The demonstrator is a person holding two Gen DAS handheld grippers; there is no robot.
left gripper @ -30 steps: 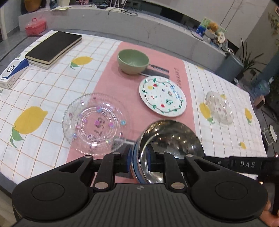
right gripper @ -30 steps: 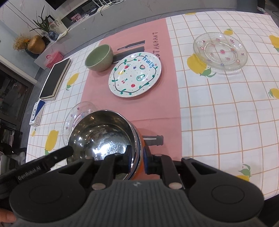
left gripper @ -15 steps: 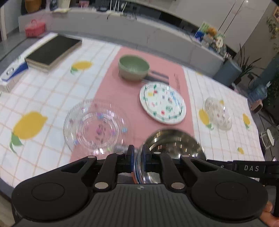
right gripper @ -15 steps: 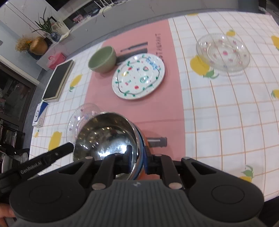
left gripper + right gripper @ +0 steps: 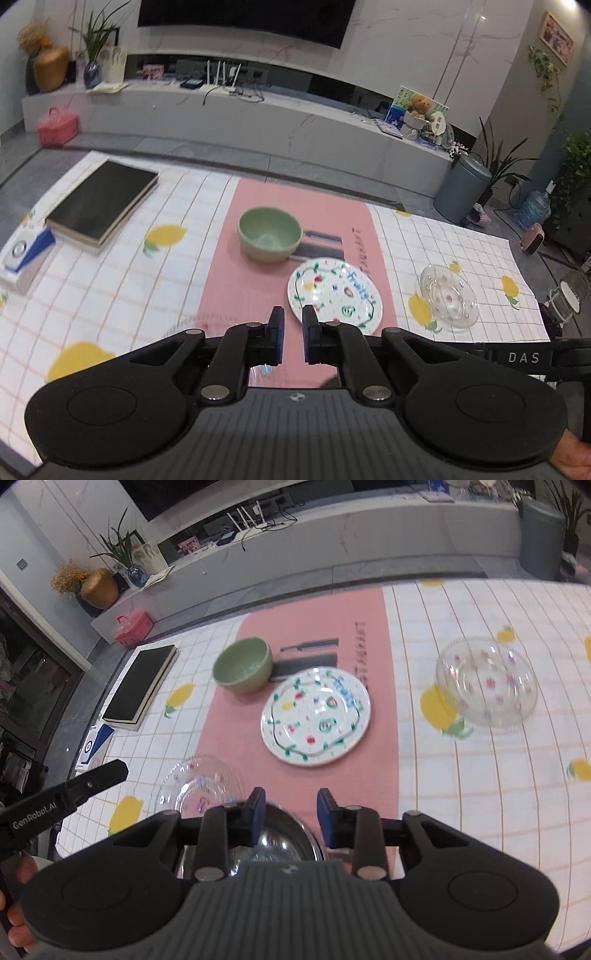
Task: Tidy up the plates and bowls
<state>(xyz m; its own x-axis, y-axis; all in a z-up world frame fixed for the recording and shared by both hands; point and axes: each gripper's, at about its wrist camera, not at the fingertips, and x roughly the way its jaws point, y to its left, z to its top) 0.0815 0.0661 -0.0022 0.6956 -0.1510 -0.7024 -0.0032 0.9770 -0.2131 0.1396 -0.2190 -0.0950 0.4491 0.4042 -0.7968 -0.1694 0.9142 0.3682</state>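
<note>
Both tools empty: my left tool [image 5: 292, 334] has only a narrow gap, my right tool [image 5: 290, 818] stands wider above the steel bowl [image 5: 275, 843], which sits low at the near edge of the surface [image 5: 480, 775]. Risk: that bowl is half-hidden under my tools, so a blind descent could knock it off the edge or into the clear glass plate [image 5: 199, 784] just beside it. Lemon-print cloth with a pink mat [image 5: 317, 635] carries the green bowl [image 5: 243, 664], painted plate [image 5: 316, 716] and 1 glass bowl [image 5: 487, 681] far right; long grey ledge behind.

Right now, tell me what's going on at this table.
A person is sorting dishes with two handheld grippers. Both the left gripper and the right gripper are open and hold nothing. The steel bowl sits just below the right one. The green bowl, painted plate and two glass plates lie apart on the lemon tablecloth, not yet stacked.
</note>
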